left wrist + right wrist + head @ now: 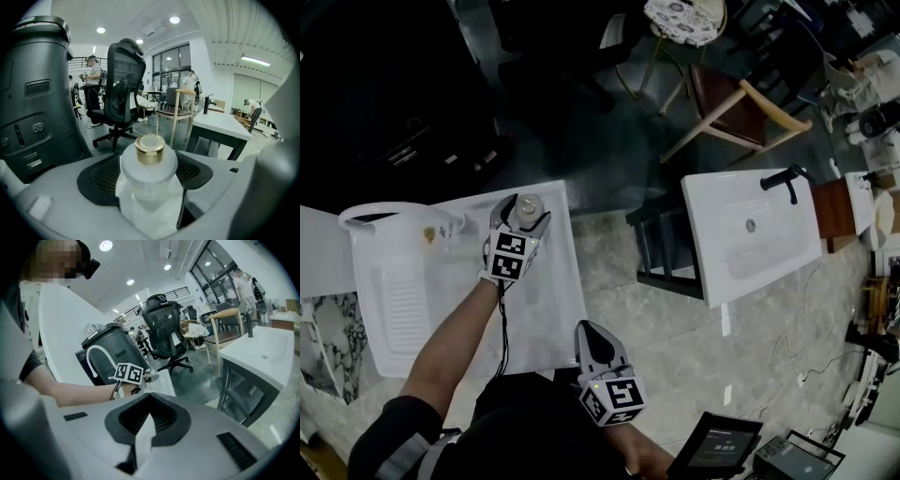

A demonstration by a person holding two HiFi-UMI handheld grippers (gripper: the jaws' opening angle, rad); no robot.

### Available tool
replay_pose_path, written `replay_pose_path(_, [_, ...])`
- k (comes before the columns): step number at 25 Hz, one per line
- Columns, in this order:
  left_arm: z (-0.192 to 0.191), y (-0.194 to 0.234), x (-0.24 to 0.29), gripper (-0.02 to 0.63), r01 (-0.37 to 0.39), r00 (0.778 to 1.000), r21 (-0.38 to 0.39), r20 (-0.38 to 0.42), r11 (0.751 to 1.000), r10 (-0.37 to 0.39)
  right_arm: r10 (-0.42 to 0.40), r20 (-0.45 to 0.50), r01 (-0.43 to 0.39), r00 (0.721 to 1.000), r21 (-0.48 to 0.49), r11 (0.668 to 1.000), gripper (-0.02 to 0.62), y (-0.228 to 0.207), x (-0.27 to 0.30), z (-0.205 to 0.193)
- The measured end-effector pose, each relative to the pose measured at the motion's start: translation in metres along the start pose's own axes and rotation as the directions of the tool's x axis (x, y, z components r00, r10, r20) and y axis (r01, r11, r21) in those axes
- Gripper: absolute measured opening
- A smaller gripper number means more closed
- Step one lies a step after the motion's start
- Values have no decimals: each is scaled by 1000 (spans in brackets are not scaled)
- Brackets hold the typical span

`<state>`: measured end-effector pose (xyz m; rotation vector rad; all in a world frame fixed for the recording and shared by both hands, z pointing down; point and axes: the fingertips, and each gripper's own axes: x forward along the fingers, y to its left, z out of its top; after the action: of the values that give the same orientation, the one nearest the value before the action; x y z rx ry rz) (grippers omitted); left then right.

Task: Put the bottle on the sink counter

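A frosted white bottle (529,203) with a gold cap stands upright near the far edge of the white sink counter (555,302). My left gripper (525,211) reaches over the counter, its jaws closed against the bottle's two sides. In the left gripper view the bottle (149,180) fills the space between the black pads of that gripper (149,174), and the white counter shows under it. My right gripper (589,328) hangs low beside the counter's near right corner, close to the person's body. It (149,399) is shut with nothing in it.
A white curved faucet (382,215) and a cup (437,235) stand at the counter's far left, by the ribbed basin (403,300). A second white sink (750,232) with a black faucet (783,178) stands to the right. Behind it is a wooden chair (739,101).
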<state>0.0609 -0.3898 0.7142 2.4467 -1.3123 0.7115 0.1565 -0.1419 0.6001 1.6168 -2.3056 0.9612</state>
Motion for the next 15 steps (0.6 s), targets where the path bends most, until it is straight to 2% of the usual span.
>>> replay_pose_path(7, [9,2,-37,341,-10,999,-49,43,999,12,15,10,-15,1000,-6,1000,-5,5,2,2])
replay_pose_path(15, [-4,-33,-127,341,11,997,-148,71,989,0,44,28,-43,999,-16,999,-5,17,2,10])
